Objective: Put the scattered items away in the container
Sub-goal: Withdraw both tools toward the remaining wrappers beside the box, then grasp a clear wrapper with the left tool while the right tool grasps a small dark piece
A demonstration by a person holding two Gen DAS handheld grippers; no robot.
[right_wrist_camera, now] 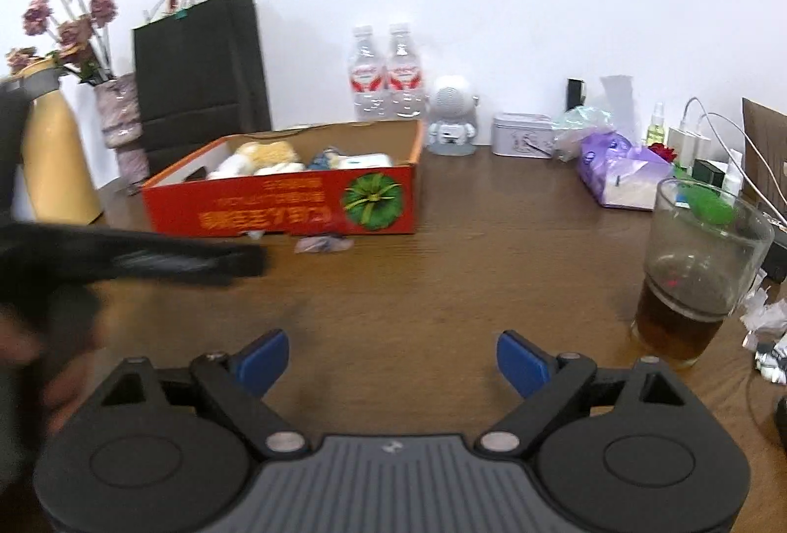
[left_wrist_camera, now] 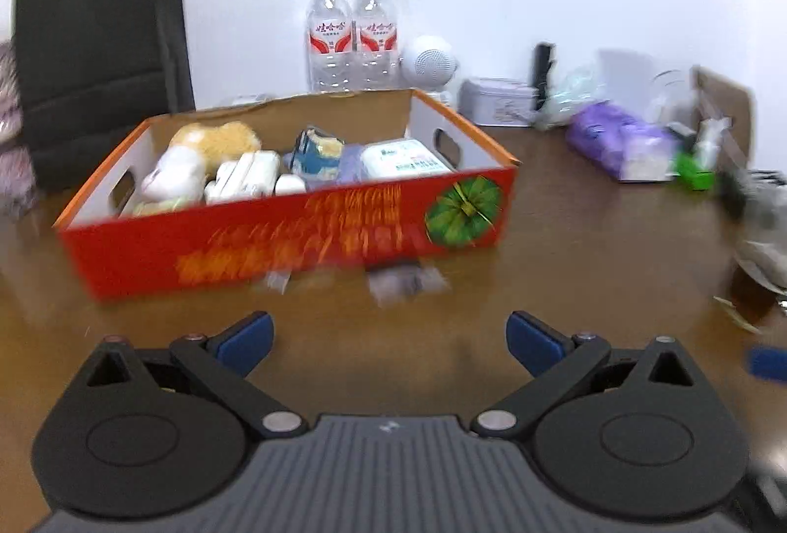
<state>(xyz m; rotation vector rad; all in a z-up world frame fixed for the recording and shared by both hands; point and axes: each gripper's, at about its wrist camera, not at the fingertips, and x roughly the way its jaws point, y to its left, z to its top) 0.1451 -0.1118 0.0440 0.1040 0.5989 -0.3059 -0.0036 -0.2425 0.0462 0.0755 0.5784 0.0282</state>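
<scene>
A red cardboard box point(left_wrist_camera: 295, 237) stands on the brown table and holds several items: a plush toy, white packs, a wet-wipe pack. It also shows in the right wrist view point(right_wrist_camera: 275, 208). A small crumpled wrapper point(left_wrist_camera: 403, 279) lies on the table against the box's front wall; the right wrist view shows it too point(right_wrist_camera: 324, 243). My left gripper point(left_wrist_camera: 388, 341) is open and empty, just short of the wrapper. My right gripper point(right_wrist_camera: 391, 360) is open and empty, farther back over bare table. The left gripper's black body point(right_wrist_camera: 147, 260) crosses the right view at the left.
Two water bottles point(left_wrist_camera: 351, 31), a white robot speaker point(right_wrist_camera: 451, 114), a tin point(right_wrist_camera: 521, 134) and a purple bag point(right_wrist_camera: 620, 169) stand behind and to the right. A glass of brown drink point(right_wrist_camera: 693, 282) stands close at the right. A black paper bag point(right_wrist_camera: 196, 70), yellow jug and flowers stand at the left.
</scene>
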